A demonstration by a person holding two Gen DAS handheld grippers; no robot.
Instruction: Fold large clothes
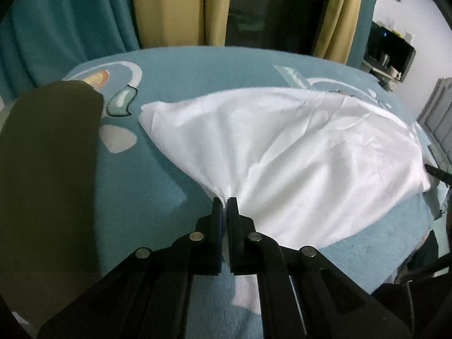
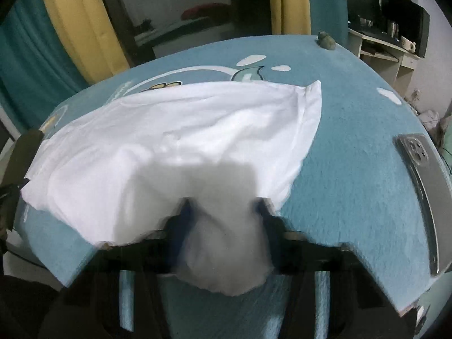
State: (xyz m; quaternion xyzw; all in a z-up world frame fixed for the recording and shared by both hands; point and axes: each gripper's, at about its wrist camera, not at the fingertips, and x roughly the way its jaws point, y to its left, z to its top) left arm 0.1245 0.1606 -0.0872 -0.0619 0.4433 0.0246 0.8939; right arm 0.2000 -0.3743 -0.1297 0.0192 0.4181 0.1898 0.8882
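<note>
A large white garment (image 1: 296, 147) lies spread on a teal blanket (image 1: 147, 186). My left gripper (image 1: 225, 201) is shut on a bunched edge of the garment, which fans out from the tips. In the right wrist view the same garment (image 2: 183, 130) drapes over and between my right gripper's (image 2: 223, 206) fingers, which stand wide apart. A fold of cloth hangs down between them. That view is blurred near the fingers (image 2: 183, 212).
A dark olive cloth (image 1: 48, 169) lies at the left. A phone (image 2: 423, 186) lies on the blanket at the right. A small dark object (image 2: 326, 39) sits at the far edge. Curtains (image 1: 169, 8) hang behind; a desk (image 2: 395, 48) stands at the far right.
</note>
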